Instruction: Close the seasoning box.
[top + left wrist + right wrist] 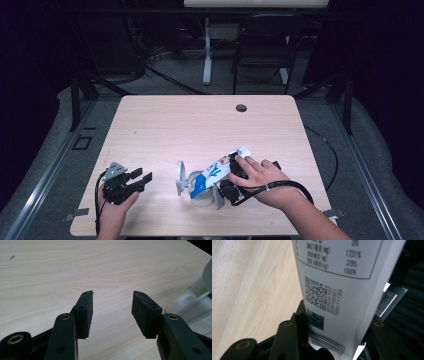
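- The table (165, 120) is pale wood grain, with a small round hole (241, 108) near its far edge.
- The landmark is a pale jar (201, 192) standing near the table's near edge, about midway across. Its round lid (180, 178) stands tipped up on the jar's left side.
- A white packet (220, 170) with blue and green print lies slanted, its lower end over the jar's mouth and its upper end up and to the right of the jar.
- The right gripper (235, 181) sits just right of the jar, held by the right hand (262, 181), whose fingers reach onto the packet's upper end.
- In the right gripper view the packet (342, 290) stands between the two black jaws, which pinch its lower end. A QR code, a barcode, a green stamp and a nutrition table show on it. The left pad (302, 326) presses on the packet's edge; the other pad is hidden behind the packet.
- A black cable (285, 186) loops from the right gripper across the right wrist.
- The left gripper (141, 179) lies well left of the jar, held by the left hand (116, 205) near the table's near edge, a grey plate (116, 169) on top.
- In the left gripper view its jaws stand spread with bare table (75, 270) between them, holding nothing. One pad (87, 312) is left of the gap; the jar (192, 305) shows at the right edge.
- A dark chair (262, 45) and a white post (207, 50) stand on the floor beyond the table, far behind the jar.
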Tool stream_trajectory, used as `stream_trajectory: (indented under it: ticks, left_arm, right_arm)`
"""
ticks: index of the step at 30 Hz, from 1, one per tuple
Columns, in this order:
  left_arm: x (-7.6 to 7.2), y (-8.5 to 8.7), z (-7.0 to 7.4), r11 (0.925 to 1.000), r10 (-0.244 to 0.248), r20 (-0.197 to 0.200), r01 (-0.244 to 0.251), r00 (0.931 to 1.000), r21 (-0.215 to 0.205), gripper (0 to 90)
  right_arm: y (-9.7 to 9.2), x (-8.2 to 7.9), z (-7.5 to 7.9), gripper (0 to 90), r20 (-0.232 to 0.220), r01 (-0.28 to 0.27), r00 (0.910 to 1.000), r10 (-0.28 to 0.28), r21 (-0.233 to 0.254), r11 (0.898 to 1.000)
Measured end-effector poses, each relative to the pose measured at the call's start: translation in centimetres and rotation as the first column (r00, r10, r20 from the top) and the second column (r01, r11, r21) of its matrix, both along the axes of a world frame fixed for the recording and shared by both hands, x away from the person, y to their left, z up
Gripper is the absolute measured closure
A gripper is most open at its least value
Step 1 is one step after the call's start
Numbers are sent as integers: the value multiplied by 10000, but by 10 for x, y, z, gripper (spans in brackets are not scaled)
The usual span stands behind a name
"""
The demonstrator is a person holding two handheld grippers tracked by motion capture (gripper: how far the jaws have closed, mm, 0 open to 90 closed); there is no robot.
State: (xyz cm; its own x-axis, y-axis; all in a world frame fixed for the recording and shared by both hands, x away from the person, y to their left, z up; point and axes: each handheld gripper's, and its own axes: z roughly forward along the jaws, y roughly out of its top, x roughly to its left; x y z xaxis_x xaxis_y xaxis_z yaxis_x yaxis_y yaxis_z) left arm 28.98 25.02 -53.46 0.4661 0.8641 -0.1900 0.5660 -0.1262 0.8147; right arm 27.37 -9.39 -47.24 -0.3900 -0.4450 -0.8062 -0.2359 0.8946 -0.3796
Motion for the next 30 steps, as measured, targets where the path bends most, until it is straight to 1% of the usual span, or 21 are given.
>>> stream_trajectory:
  ticks: [1, 5, 6, 10, 12, 13, 14, 16, 19, 22, 23, 28, 30]
  left_arm:
    - [0, 0, 0, 10000, -40, -48, 40, 10000, 27, 518]
    - [0, 1, 0, 10000, -31, -29, 31, 10000, 15, 519]
    - [0, 0, 0, 10000, -28, -41, 28, 10000, 18, 519]
    - [0, 0, 0, 10000, 36, 44, -36, 10000, -9, 519]
    - [0, 0, 0, 10000, 43, 36, -43, 10000, -7, 518]
    - [0, 0, 0, 10000, -41, -52, 41, 10000, 20, 518]
    - [0, 0, 0, 10000, 10, -1, -10, 10000, -2, 518]
    - [0, 1, 0, 10000, -32, -53, 32, 10000, 23, 518]
    - [0, 0, -1, 10000, 32, 42, -32, 10000, -23, 518]
    - [0, 0, -1, 10000, 17, 24, -17, 10000, -19, 519]
    - [0, 0, -1, 10000, 30, 35, -30, 10000, -21, 519]
    - [0, 0, -1, 10000, 28, 38, -28, 10000, -20, 518]
    - [0, 0, -1, 10000, 4, 5, -4, 10000, -16, 518]
  right_arm:
    - [0, 0, 0, 594, 2, -9, 10000, 9, -1, 10000]
    - [0, 0, 0, 597, -9, -45, 10000, 45, 3, 10000]
    - [0, 0, 1, 599, 14, -31, 10000, 31, -75, 10000]
    - [1, 0, 3, 609, 106, -45, 9999, 46, -133, 9999]
    - [1, 0, 4, 611, 135, -61, 9999, 64, -173, 9998]
    - [1, 0, 4, 611, 135, -61, 9999, 64, -173, 9998]
    - [1, 0, 4, 614, 143, -71, 9999, 74, -203, 9998]
    - [1, 0, 4, 615, 144, -65, 9999, 68, -202, 9998]
    - [1, 1, 4, 620, 89, -160, 9998, 162, -175, 9997]
    - [0, 1, 4, 624, 81, -177, 9998, 178, -171, 9997]
    - [1, 0, 5, 628, 133, -187, 9997, 190, -243, 9995]
    - [0, 0, 5, 635, 59, -255, 9997, 256, -124, 9996]
    - [1, 0, 5, 639, 74, -234, 9997, 235, -168, 9996]
